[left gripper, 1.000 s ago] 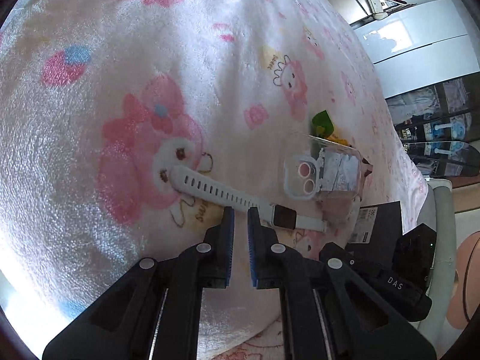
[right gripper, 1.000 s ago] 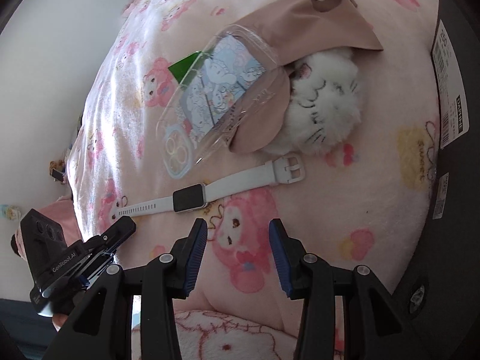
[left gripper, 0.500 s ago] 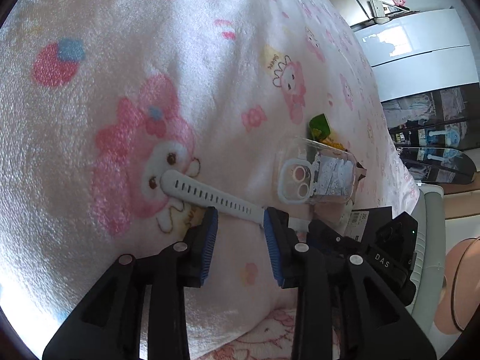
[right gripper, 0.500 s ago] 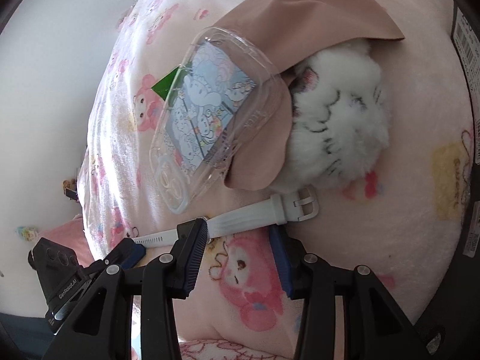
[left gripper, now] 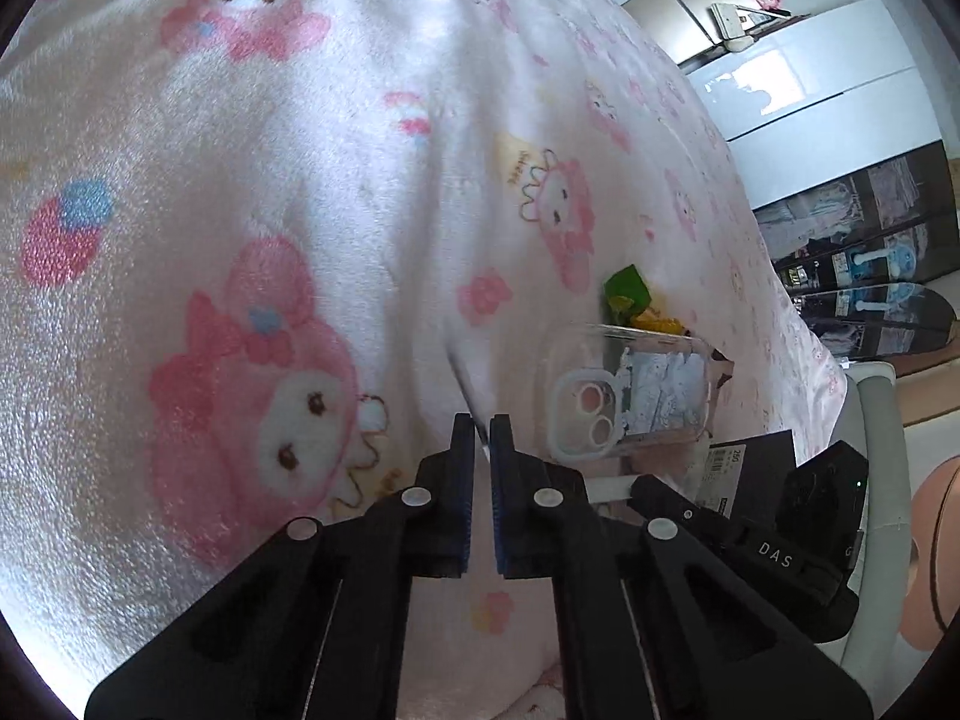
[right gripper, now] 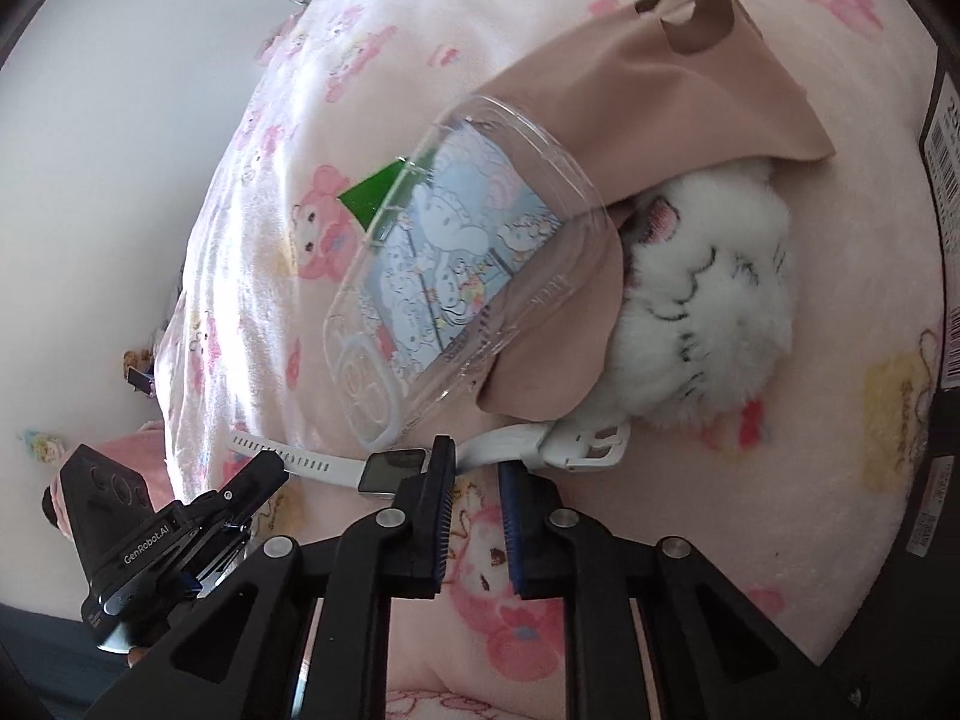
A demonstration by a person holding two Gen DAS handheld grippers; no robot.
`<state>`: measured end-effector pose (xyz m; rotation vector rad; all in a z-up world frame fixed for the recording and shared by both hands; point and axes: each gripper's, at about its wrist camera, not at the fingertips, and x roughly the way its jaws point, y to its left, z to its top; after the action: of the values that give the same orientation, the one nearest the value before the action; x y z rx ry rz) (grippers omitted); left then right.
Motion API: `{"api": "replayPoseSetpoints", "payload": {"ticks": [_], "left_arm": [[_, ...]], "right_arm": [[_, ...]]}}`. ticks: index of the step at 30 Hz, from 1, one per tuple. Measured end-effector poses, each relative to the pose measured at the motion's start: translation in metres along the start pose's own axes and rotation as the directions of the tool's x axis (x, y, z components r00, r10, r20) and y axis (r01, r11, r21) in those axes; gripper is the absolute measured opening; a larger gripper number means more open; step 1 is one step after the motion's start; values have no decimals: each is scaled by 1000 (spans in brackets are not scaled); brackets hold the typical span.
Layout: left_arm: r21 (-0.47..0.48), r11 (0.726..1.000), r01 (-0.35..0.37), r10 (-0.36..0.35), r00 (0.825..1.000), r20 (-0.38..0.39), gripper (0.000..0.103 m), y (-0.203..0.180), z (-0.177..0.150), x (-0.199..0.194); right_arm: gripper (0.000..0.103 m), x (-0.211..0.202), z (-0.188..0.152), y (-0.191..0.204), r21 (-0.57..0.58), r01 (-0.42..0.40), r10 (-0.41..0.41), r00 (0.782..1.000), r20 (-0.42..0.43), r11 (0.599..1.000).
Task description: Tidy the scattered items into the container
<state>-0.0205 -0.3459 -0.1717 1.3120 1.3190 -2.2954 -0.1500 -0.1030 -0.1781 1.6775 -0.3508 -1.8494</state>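
On the pink bed blanket (right gripper: 750, 480), both the left gripper (left gripper: 481, 438) and the right gripper (right gripper: 477, 465) have their jaws closed on the white watch (right gripper: 396, 471), just beside the clear phone case (right gripper: 456, 276).

Pink cartoon-print blanket (left gripper: 336, 192) covers the bed. Beyond the blanket's far right edge: white fridge (left gripper: 798, 90), dark glass cabinet (left gripper: 864, 228). White wall (right gripper: 108, 120) runs along the blanket's left edge in the right wrist view.
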Motion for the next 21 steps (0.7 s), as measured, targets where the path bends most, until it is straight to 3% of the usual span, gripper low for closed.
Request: {"api": "replayPoseSetpoints", "payload": {"ticks": [7,10,15,18,21], "left_arm": [[112,992,56,-61,997,45,3,-40,-11,-38],[140,989,42,-52,997,63,3,-52,-15,-46],[90,996,26,-29,999,43,3,-43,-22,-39],[53,999,-5,4,999,33,3,-27,-26,-32],[-17,1000,7,-7,1000,12,5,-6,-26,-23]], "right_arm": [[6,-43,-16,36,-98,-8,18,994,106,995],[6,-66,-21,35,-102,-26,40,989,143,994],[6,-87,-24,16,-87,-10,24,987,156,996],[6,-85,-31,-9,-63,-1,9,991,131,998],[6,-86,-39,-17,-59,-11,17,995,97,998]]}}
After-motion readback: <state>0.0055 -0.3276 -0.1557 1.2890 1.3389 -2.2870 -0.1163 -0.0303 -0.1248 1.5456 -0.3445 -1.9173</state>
